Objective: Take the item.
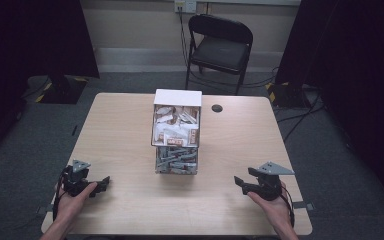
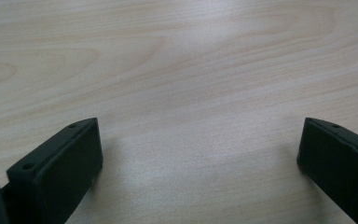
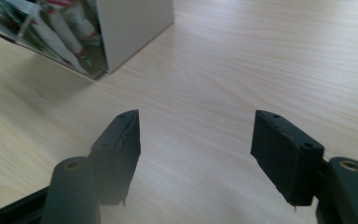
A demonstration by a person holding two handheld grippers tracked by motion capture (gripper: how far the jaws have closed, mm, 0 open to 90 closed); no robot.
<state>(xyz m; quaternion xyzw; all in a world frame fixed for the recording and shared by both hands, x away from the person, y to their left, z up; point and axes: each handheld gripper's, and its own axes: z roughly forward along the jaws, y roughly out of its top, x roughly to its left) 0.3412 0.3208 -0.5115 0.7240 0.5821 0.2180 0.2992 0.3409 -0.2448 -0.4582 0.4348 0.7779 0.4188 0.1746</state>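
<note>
My left tongs [image 1: 100, 184] spread over bare desk [image 1: 125, 130], my right tongs [image 1: 242, 184] spread too, nothing between them, clear packet box [image 1: 176, 132] mid-desk

Recording lab or studio: black curtains [image 1: 30, 35] at upper left and right, grey carpet floor [image 1: 130, 82], folding chair [image 1: 219, 47] top centre, hazard-taped stand bases [image 1: 60, 90], lone wooden surface [image 1: 120, 130]
</note>
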